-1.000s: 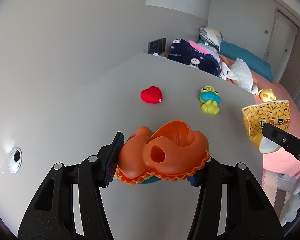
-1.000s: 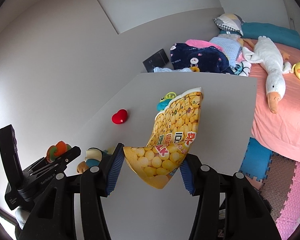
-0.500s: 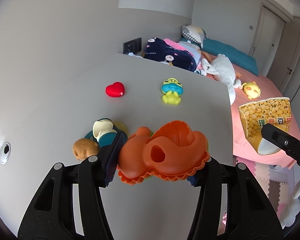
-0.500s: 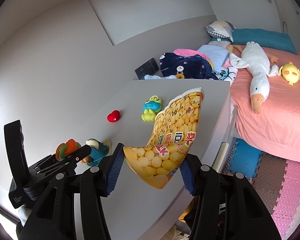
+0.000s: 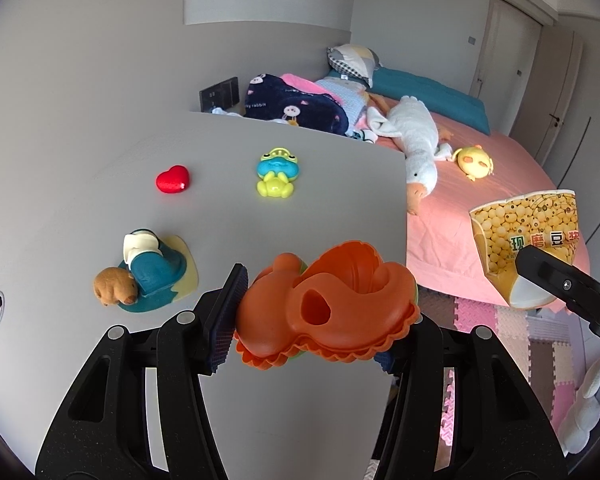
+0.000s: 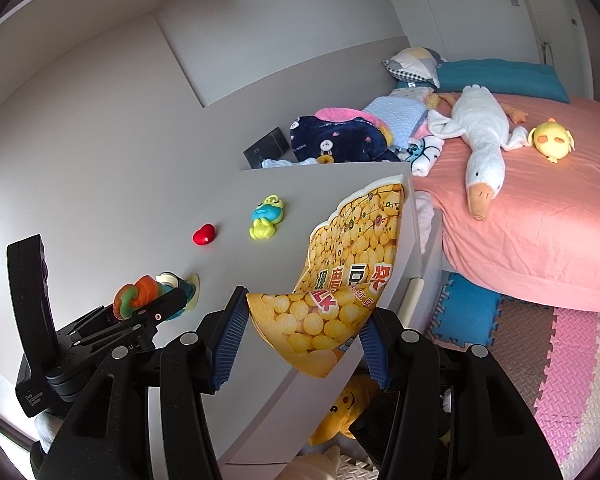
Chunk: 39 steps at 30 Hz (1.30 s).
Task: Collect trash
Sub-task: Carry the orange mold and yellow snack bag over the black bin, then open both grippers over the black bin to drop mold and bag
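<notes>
Writing: the yellow snack bag bears large Chinese characters in green and red; the navy blanket on the far bed reads "rabbit".
Bag look: glossy, printed all over with yellow balls, wavy cut top edge, crumpled.
Right gripper: part-closed, pads clamping the bag's lower end above the near right table edge.
Left gripper: part-closed, pinching an orange toy over the table's near end.
</notes>
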### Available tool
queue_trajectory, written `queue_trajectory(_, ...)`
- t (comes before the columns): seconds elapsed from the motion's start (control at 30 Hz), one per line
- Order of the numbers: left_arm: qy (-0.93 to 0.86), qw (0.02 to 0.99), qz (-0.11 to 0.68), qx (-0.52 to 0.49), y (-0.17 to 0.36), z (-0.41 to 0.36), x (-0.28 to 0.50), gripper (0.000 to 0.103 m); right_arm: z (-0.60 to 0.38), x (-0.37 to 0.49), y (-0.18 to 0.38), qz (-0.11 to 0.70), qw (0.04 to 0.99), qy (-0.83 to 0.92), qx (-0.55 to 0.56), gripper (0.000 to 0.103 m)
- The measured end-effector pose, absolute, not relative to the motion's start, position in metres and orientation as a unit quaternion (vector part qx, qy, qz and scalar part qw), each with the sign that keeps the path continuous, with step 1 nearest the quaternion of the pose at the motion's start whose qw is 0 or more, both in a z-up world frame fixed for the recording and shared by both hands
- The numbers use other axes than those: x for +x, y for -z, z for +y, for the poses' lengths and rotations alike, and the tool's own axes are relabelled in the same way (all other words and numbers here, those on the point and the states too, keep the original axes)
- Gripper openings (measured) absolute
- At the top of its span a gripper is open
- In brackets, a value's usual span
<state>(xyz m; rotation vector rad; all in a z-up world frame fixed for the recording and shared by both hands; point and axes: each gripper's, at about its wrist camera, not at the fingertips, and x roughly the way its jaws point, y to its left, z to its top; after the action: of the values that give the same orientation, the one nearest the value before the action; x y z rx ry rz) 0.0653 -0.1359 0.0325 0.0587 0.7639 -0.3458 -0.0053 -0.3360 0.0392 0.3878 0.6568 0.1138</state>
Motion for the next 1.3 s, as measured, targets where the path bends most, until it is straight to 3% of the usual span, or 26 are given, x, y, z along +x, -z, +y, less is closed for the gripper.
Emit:
queue_trajectory(0.97,0.290,0.867,0.391,0.109,-0.012,-0.255,0.013,0.054,-0.436,-0.055,-0.017,0.337,0.917,0.074,0.200,0.055)
queue_trajectory(1.0,0.301,0.861,0.393,0.114,-0.010,-0.259,0.011,0.057,-0.436,-0.053,-0.015,0.346,0.914,0.089,0.191,0.061)
queue_trajectory(1.03,0.307,0.858,0.394,0.122,-0.009,-0.262,0.008,0.074,-0.437,-0.052,-0.014,0.351,0.912,0.109,0.181,0.074)
queue_trajectory(1.07,0.306,0.858,0.391,0.130,-0.008,-0.265,0.004,0.094,-0.438,-0.052,-0.013,0.351,0.912,0.123,0.175,0.078)
queue_trajectory(1.3,0.292,0.867,0.376,0.147,-0.010,-0.260,0.000,0.097,-0.450,-0.057,-0.014,0.337,0.913,0.139,0.181,0.079)
